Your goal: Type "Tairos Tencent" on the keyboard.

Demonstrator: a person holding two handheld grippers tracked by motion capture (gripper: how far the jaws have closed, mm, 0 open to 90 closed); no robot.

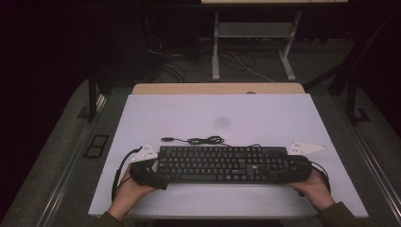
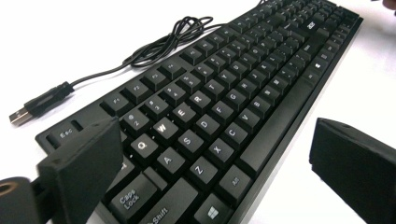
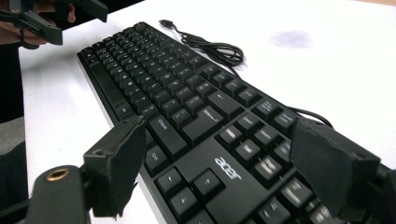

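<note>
From above, I am flanking the keyboard (image 1: 222,164) near the tabletop's (image 1: 265,113) front edge, my left hand-held gripper (image 1: 161,178) and right hand-held gripper (image 1: 279,176) at its ends. Left gripper view: jaws are standing apart astride the Esc corner, unclamped. Right gripper view: jaws are straddling the numpad end, gaping, ready to square it.

Matt black plastic keyboard (image 2: 224,107) between the jaws; smooth white board (image 1: 265,118) beneath; glossy rubbery cable (image 2: 154,44) beyond.

I am looking at a white table (image 1: 246,113) that is carrying a black keyboard (image 1: 222,164) near its front edge, its cable (image 1: 201,140) lying coiled just behind it.
</note>
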